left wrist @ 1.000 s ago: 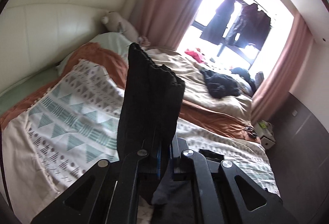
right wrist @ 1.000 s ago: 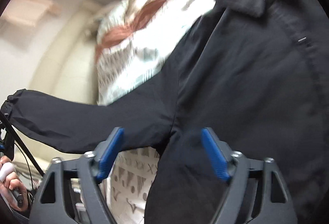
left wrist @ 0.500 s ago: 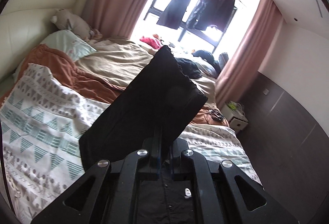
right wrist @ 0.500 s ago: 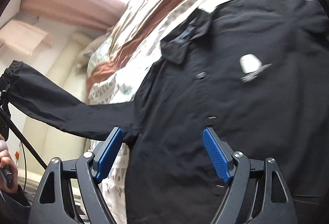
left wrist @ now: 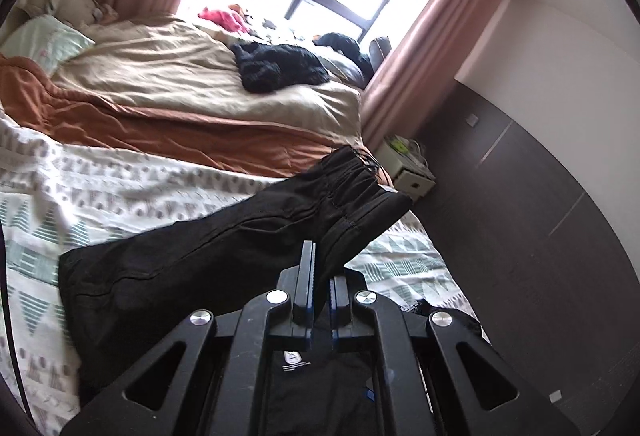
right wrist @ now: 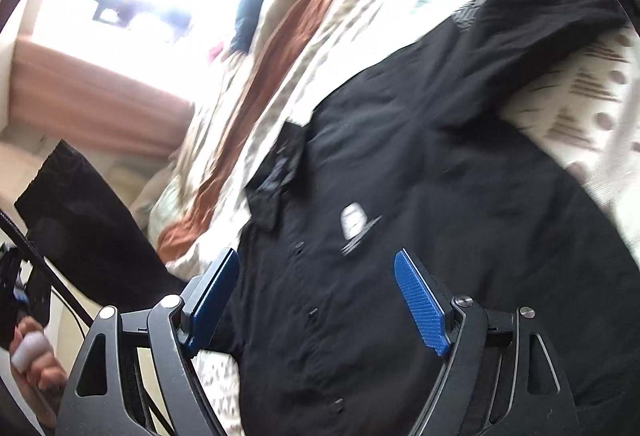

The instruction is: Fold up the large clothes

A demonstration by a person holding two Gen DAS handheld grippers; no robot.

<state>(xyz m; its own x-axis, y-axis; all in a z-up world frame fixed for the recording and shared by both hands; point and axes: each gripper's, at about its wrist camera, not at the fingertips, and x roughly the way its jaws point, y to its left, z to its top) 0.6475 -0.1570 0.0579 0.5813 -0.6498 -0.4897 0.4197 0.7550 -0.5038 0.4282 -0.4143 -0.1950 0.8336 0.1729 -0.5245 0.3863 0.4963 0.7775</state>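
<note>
Two grippers were seen over a black shirt (right wrist: 400,163) spread on a bed (left wrist: 120,187). The left gripper (left wrist: 318,276) was clamped on the sleeve (left wrist: 248,236) near its gathered cuff (left wrist: 360,179). Over the past second the sleeve had been swung from upright to low and level across the shirt's body, so the first sleeve fold was judged nearly laid. The right gripper (right wrist: 316,300) was held wide open and empty above the buttoned front, just below a white logo (right wrist: 354,222); blur made its height hard to judge. A patterned quilt (left wrist: 60,220) was seen under the shirt, with rust and beige bedding beyond. Dark clothes (left wrist: 280,67) were piled near a bright window (left wrist: 328,7) framed by pink curtains (left wrist: 416,63).
</note>
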